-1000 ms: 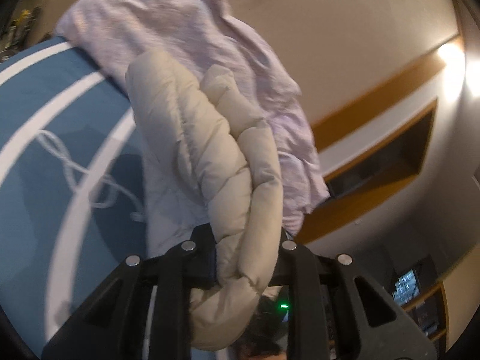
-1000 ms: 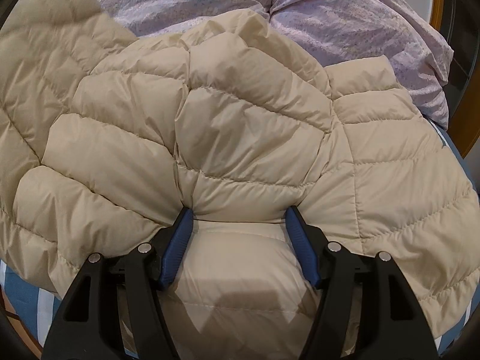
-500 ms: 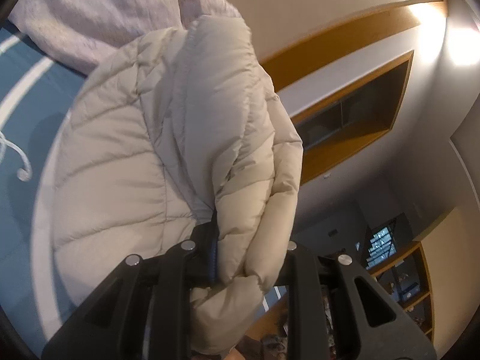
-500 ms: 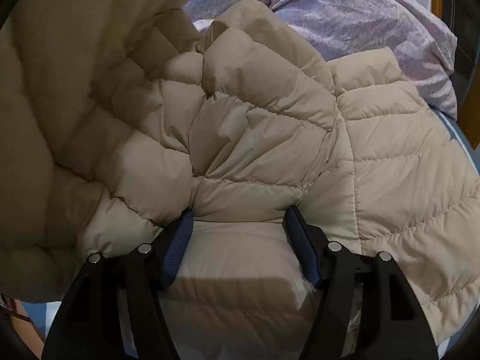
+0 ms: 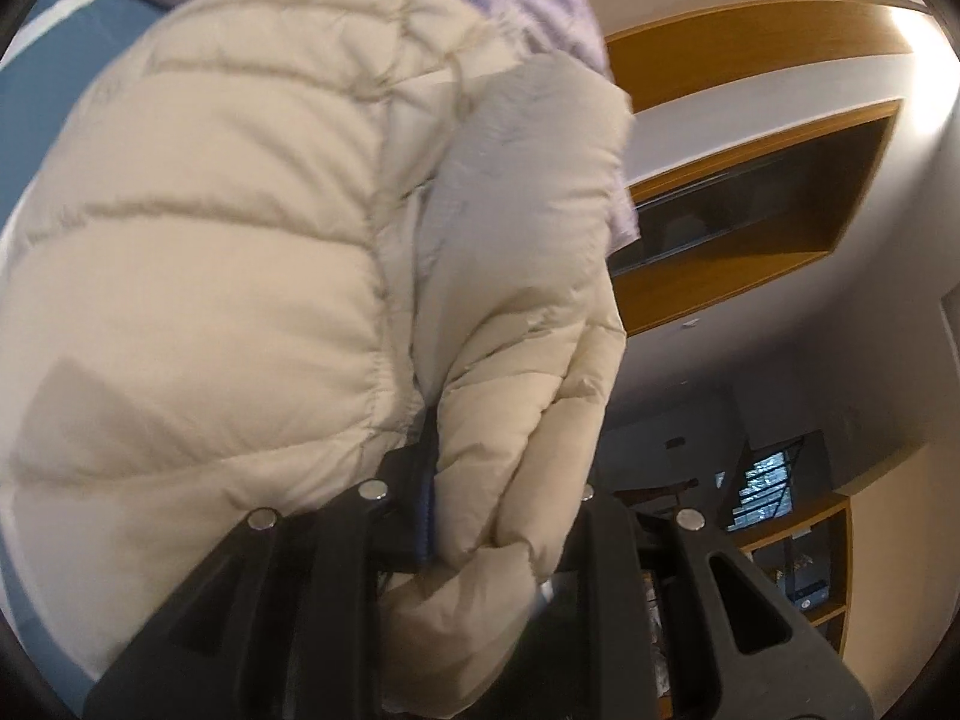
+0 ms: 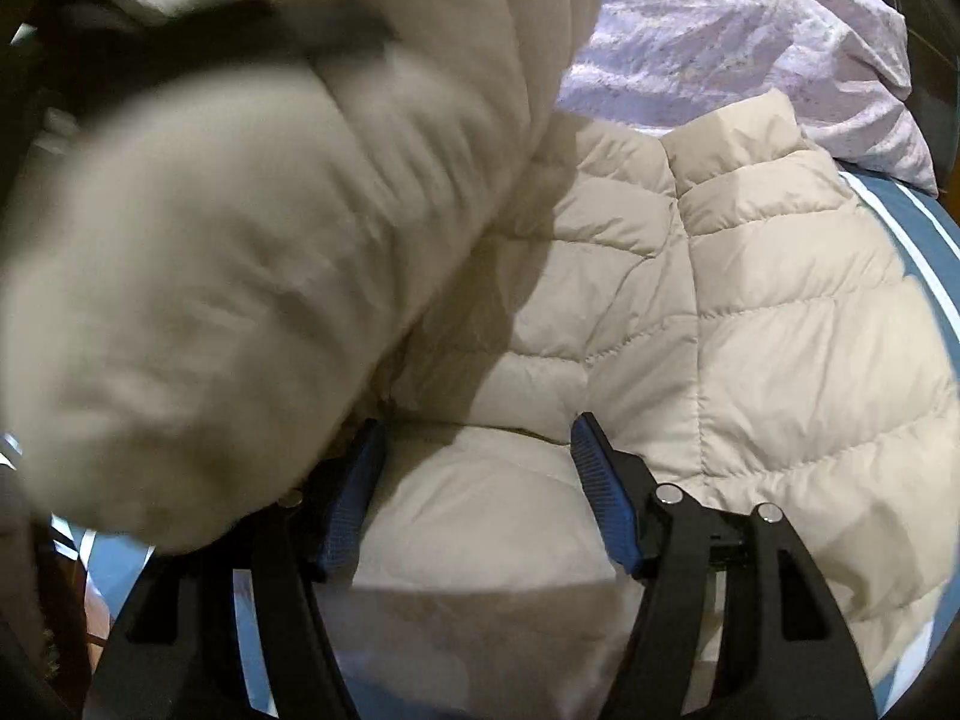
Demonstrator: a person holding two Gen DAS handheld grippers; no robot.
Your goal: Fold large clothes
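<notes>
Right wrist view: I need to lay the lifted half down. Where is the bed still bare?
Bare: only the blue striped bedspread strip right of the beige quilted puffer jacket. Crowded: the lilac crumpled duvet fills the far side.

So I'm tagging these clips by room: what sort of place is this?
Most likely a bedroom in a home. The puffer jacket lies on a blue striped bedspread, a rumpled lilac duvet is heaped behind it, and a wood-trimmed wall recess shows beyond.

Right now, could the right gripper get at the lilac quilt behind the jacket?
Probably not: the right gripper is clamped on the puffer jacket, whose lifted fold and spread body lie before the lilac quilt.
</notes>
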